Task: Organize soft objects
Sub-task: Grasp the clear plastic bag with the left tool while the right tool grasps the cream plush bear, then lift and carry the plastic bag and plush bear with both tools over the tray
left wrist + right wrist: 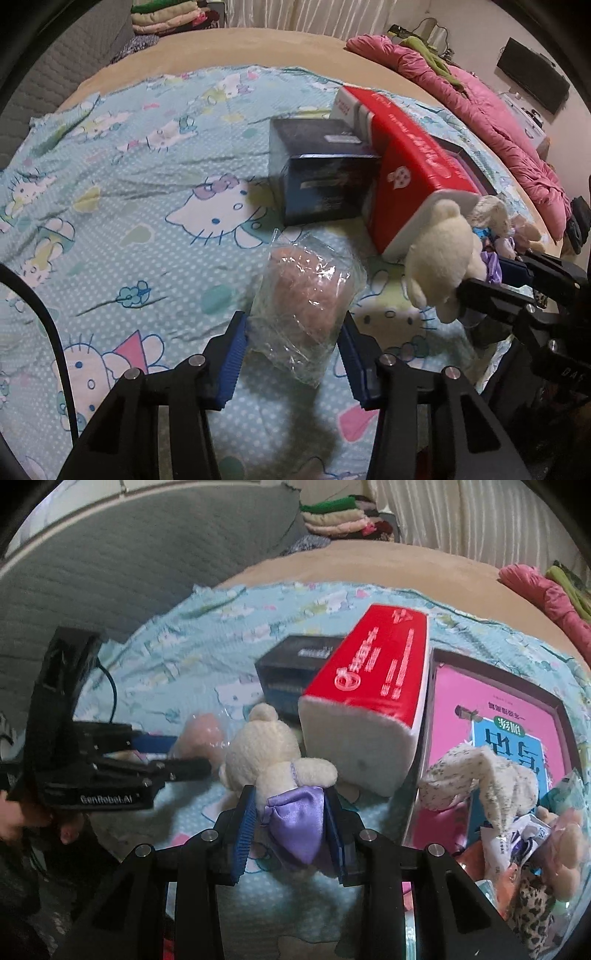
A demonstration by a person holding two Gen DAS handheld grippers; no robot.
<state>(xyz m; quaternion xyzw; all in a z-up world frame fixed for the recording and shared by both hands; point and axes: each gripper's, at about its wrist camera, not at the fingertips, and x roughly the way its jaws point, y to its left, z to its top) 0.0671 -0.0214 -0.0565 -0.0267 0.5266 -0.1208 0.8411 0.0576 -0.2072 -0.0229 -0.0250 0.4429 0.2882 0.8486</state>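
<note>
My left gripper (293,328) is shut on a clear plastic bag holding a pink soft toy (308,295), just above the Hello Kitty sheet (129,206). The bag also shows in the right wrist view (201,738). My right gripper (290,819) is shut on a cream teddy bear in a purple satin dress (291,812), gripping it at the dress. The bear's head (443,254) shows at the right of the left wrist view, with the right gripper behind it.
A red tissue pack (373,686) leans on a dark blue box (321,173). A pink book (491,716) lies right of them. More plush toys and packets (517,812) pile at the right. A pink quilt (480,110) lies along the bed's far edge.
</note>
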